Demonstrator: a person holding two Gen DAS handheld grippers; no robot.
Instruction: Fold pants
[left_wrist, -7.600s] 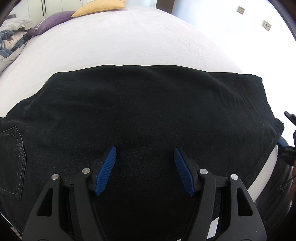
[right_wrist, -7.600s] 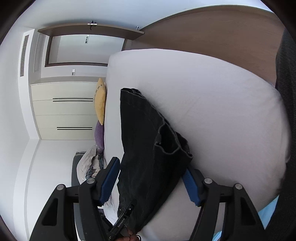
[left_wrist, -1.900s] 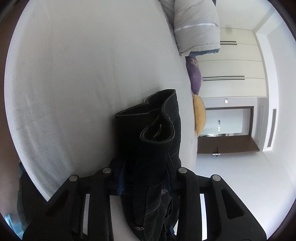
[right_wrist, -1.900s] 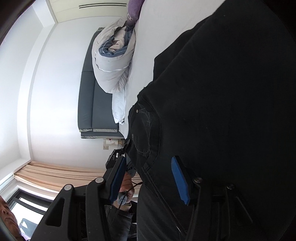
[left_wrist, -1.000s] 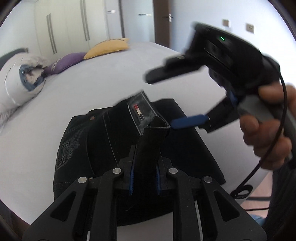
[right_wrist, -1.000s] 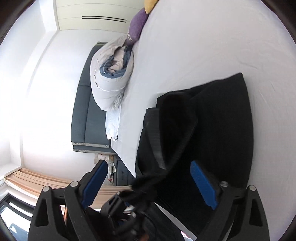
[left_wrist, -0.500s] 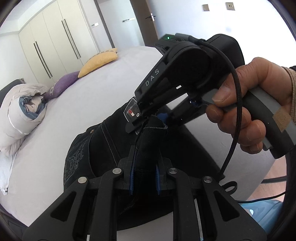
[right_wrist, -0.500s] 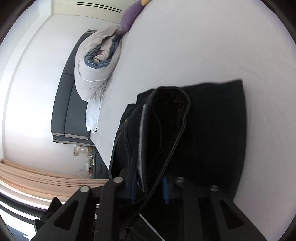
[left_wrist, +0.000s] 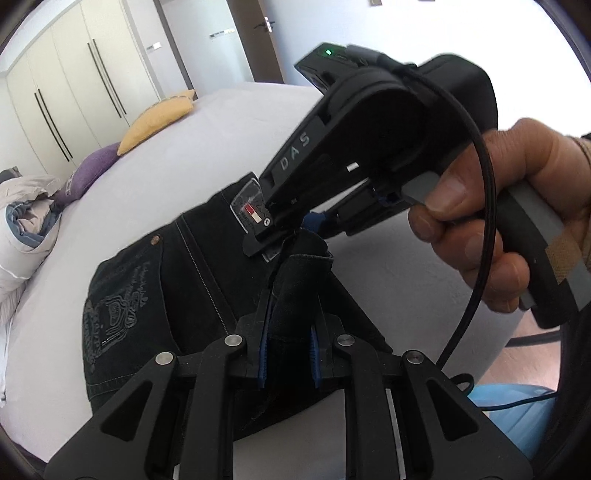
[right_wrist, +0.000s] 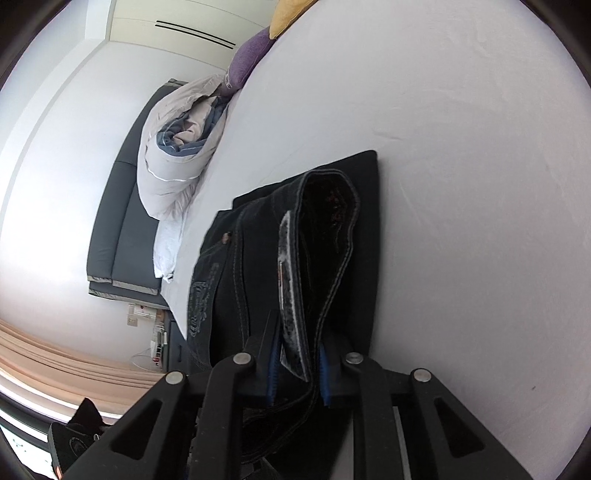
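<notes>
Black denim pants (left_wrist: 155, 295) lie folded near the edge of a white bed (left_wrist: 184, 158), back pocket with embroidery up. My left gripper (left_wrist: 288, 343) is shut on a raised fold of the pants' waistband. My right gripper (right_wrist: 297, 373) is shut on the waistband with its leather patch (right_wrist: 291, 295); it also shows in the left wrist view (left_wrist: 295, 232), held by a hand just beyond my left gripper. Both grippers hold the same lifted edge, close together.
A rolled white and blue duvet (right_wrist: 177, 155) lies at the bed's head, with a purple pillow (left_wrist: 92, 170) and a yellow pillow (left_wrist: 155, 122). White wardrobes (left_wrist: 74, 92) and a door stand behind. A grey headboard (right_wrist: 122, 206) is at the far side.
The right gripper came in open, then closed on the waistband next to my left gripper. Both grippers have since lifted the edge slightly; the left stayed shut throughout.
</notes>
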